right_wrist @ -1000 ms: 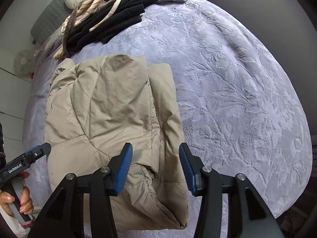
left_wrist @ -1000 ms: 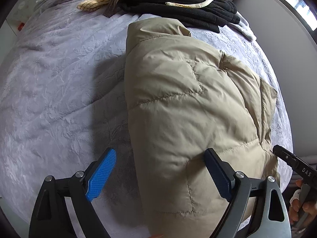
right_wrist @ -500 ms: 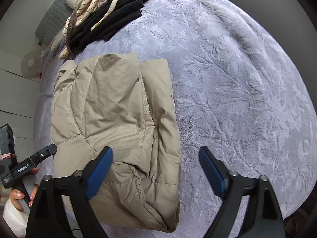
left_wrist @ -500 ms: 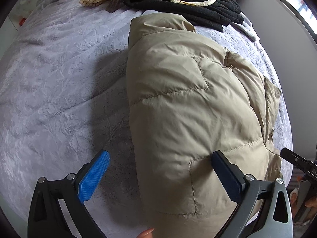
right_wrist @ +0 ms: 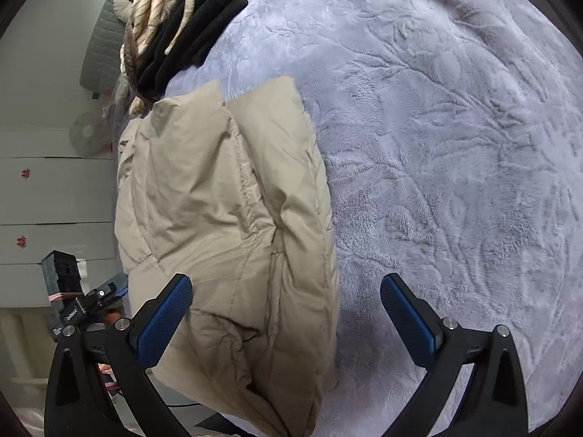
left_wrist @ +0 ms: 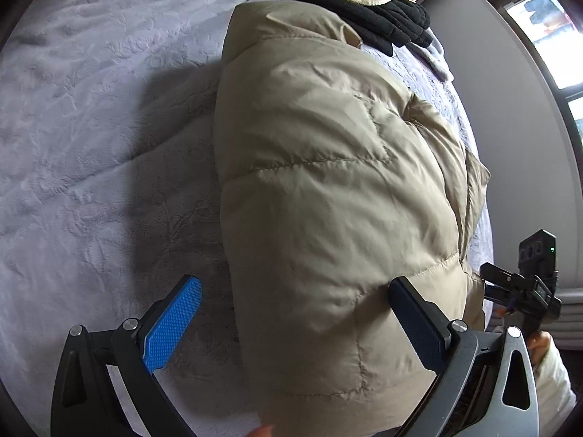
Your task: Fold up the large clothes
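With the tan puffer jacket (left_wrist: pixel 328 189) lying folded lengthwise on the grey bedspread (right_wrist: pixel 455 145), both the left tongs (left_wrist: pixel 295 324) and the right tongs (right_wrist: pixel 288 317) gape wide, pinching nothing, straddling its six o'clock hem, probably for the next fold.

A bedroom in a home: a bed (right_wrist: pixel 455 145) spread with a plush lavender embossed blanket fills the scene. At its far end sit a heap of clothes (right_wrist: pixel 189 29) and a quilted grey headboard (right_wrist: pixel 104 47); white drawers (right_wrist: pixel 54 196) stand beside the bed, a window (left_wrist: pixel 546 29) opposite.
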Demonstrator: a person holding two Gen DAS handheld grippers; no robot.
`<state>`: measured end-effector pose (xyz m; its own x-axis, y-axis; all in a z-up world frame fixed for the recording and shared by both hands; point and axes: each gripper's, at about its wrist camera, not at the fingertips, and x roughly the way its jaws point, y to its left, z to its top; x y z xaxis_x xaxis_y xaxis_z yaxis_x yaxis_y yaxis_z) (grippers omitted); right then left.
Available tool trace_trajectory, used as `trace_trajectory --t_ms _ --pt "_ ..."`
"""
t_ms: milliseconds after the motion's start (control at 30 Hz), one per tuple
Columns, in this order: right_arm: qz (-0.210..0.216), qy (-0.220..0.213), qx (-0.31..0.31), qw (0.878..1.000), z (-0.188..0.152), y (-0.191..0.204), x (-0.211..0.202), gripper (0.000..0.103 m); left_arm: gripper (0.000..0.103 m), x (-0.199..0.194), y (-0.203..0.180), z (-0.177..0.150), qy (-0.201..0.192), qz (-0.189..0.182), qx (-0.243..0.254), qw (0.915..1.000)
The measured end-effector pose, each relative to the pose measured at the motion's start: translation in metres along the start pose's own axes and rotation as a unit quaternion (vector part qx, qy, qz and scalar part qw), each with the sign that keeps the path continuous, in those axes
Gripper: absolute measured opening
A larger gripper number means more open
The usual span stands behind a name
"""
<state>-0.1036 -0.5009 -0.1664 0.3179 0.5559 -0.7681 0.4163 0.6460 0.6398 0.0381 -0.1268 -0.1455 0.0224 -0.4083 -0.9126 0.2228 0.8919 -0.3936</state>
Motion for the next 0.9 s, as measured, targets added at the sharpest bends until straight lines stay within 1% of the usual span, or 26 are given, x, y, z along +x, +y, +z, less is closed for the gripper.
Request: trace_trajectory --t_ms 167,200,233,333,400,500,633,733,800,833,900 --pt "0.035 0.015 -0.011 0.999 0.011 0.004 0.009 0.103 0.103 0.009 0.021 0.008 0.018 -0.067 -0.023 0.9973" --pt "0.042 0.019 -0.013 0.999 0.015 0.004 0.012 0.103 0.103 0.013 0.026 0.010 0.026 -0.087 -0.029 0.9955" --pt "0.045 0.025 -0.013 0.999 0.018 0.003 0.015 0.103 0.103 0.016 0.029 0.011 0.032 -0.099 -0.034 0.9940" --pt "0.061 0.049 -0.011 0.997 0.028 -0.002 0.030 0.103 0.103 0.030 0.038 0.016 0.053 -0.159 -0.045 0.9848" --pt "0.072 0.068 -0.014 0.995 0.033 -0.003 0.040 0.103 0.103 0.038 0.040 0.019 0.060 -0.182 -0.047 0.9803" --pt "0.099 0.092 -0.021 0.991 0.040 -0.001 0.057 0.103 0.103 0.050 0.040 0.024 0.065 -0.202 -0.042 0.9763" --pt "0.131 0.109 -0.027 0.985 0.051 0.004 0.078 0.103 0.103 0.066 0.041 0.030 0.074 -0.229 -0.040 0.9698" --pt "0.154 0.118 -0.028 0.981 0.061 0.010 0.093 0.103 0.103 0.079 0.044 0.034 0.081 -0.249 -0.048 0.9640" --pt "0.159 0.122 -0.027 0.979 0.065 0.015 0.101 0.103 0.103 0.089 0.044 0.034 0.086 -0.259 -0.061 0.9601" --pt "0.160 0.122 -0.024 0.979 0.066 0.017 0.104 0.103 0.103 0.092 0.043 0.034 0.087 -0.260 -0.066 0.9593" --pt "0.156 0.118 -0.017 0.981 0.066 0.021 0.106 0.103 0.103 0.092 0.037 0.035 0.080 -0.249 -0.069 0.9626"
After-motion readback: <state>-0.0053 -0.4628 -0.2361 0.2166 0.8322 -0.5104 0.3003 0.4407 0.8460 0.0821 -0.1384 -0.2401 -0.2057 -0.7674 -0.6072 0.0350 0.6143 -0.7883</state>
